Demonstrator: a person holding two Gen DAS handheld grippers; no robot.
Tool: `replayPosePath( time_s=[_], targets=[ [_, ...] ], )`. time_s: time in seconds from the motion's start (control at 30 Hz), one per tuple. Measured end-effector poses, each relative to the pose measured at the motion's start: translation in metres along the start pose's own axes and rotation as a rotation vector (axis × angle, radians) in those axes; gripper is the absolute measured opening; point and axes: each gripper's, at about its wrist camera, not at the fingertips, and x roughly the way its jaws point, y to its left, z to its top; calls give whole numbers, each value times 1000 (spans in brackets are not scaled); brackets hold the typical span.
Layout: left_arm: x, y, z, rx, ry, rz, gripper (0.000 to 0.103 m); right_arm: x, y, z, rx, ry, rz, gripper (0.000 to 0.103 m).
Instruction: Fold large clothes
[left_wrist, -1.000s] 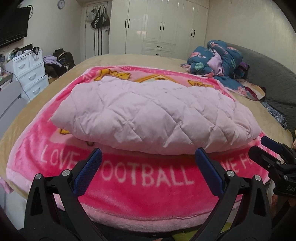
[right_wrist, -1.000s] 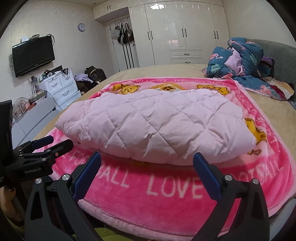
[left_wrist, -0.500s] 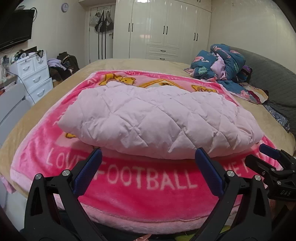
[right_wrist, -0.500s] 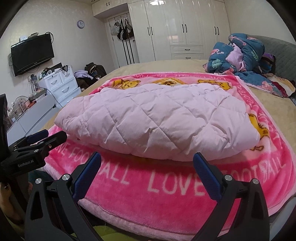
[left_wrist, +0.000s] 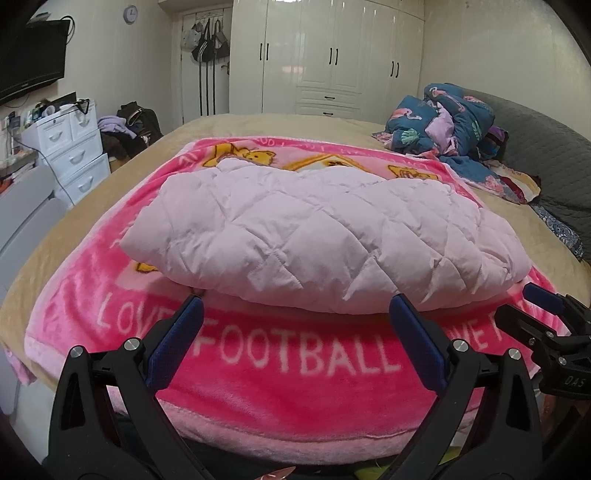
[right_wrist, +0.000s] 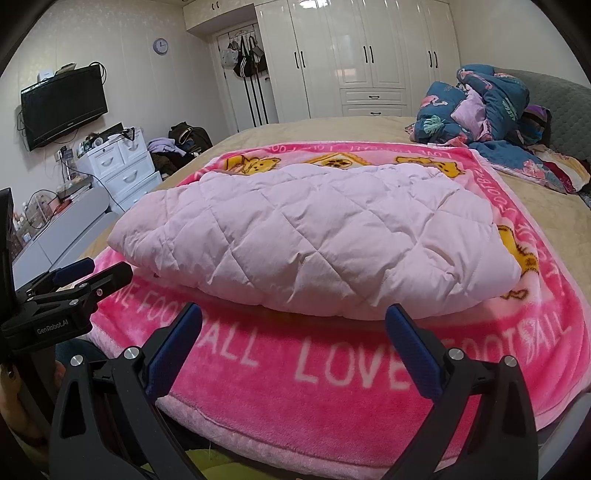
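Both tongs (left_wrist: 295, 317) (right_wrist: 293, 323) gape wide, empty, before the quilted coat (left_wrist: 314, 236).

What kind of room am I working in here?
A home bedroom, most likely: a bed under a pink blanket, white wardrobes and a wall-mounted TV.

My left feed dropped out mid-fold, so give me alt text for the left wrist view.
A folded pale pink quilted garment lies on a bright pink "LOVE FOOTBALL" blanket spread over a bed. The left gripper hovers open at the blanket's near edge, holding nothing, and the right gripper shows at the right edge.
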Motion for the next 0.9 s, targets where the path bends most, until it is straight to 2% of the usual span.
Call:
replayPosePath(
  time_s=[0.9],
  targets=[
    [-2, 2, 0, 7, 2, 14, 94, 0, 0, 0, 0, 1, -3, 99]
  ],
)
